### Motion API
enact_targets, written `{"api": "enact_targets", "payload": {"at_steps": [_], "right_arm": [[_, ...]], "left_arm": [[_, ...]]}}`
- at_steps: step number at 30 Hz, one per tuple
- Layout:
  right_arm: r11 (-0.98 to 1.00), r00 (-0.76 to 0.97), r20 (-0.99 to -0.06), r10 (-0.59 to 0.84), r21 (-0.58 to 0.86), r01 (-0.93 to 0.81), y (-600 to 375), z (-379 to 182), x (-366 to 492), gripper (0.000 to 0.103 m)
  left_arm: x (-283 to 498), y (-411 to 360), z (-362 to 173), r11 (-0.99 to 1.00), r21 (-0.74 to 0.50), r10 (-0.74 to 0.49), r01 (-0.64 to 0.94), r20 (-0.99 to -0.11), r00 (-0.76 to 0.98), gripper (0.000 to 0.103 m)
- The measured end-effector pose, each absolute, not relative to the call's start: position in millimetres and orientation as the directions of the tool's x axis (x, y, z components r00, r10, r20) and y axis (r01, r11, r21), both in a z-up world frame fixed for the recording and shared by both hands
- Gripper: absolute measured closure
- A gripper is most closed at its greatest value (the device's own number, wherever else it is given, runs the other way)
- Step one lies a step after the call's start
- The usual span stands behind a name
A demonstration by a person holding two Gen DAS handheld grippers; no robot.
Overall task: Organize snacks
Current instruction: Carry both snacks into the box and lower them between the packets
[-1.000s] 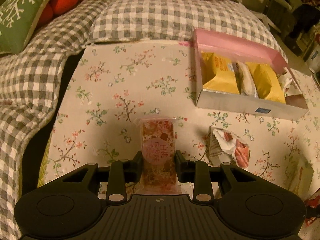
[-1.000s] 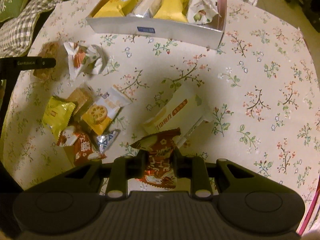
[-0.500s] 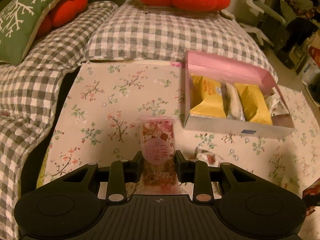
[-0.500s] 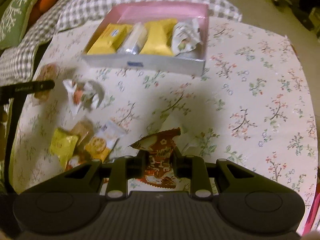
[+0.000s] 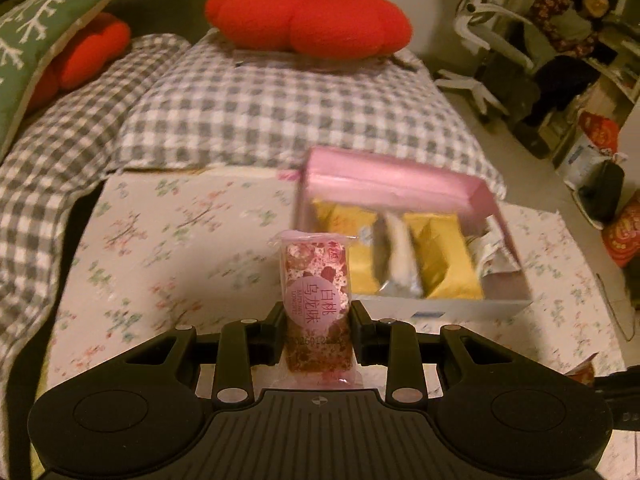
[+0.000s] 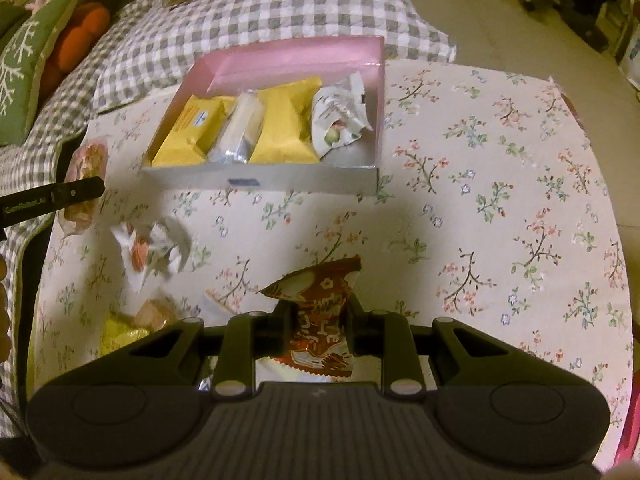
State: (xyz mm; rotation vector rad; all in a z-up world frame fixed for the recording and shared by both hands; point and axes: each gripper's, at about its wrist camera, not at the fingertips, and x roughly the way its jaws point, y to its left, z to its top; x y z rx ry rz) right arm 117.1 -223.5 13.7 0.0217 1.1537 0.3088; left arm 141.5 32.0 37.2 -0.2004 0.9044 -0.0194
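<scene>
Two grippers each clamped on a snack, left gripper gripping pink bar, right gripper pinching red packet, pink box at table's far edge holding four snacks, crumpled wrapper and loose snacks near left edge, checked quilt beyond.

Glossy, seemingly plastic pink snack wrapper

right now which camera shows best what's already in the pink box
The right wrist view: it looks down into the pink box, showing two yellow packets, a white one and a crumpled wrapper. In the left wrist view the box is blurred and the held pink snack covers part.
</scene>
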Motion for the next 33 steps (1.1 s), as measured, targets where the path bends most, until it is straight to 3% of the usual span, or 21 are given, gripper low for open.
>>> {"api": "enact_targets", "payload": {"at_steps": [17, 33], "right_arm": [[0.948, 0.454, -0.833, 0.317, 0.292, -0.125, -231.4, 11.9, 186.4, 0.08], [0.942, 0.487, -0.812, 0.322, 0.324, -0.082, -220.1, -4.7, 222.8, 0.08]], "left_arm": [[208.1, -17.7, 18.3, 0.962, -0.268, -0.233, 0.044, -0.731, 0.641, 0.073], [236.7, -25.4, -12.7, 0.967, -0.243, -0.236, 0.075, -0.744, 0.625, 0.073]]}}
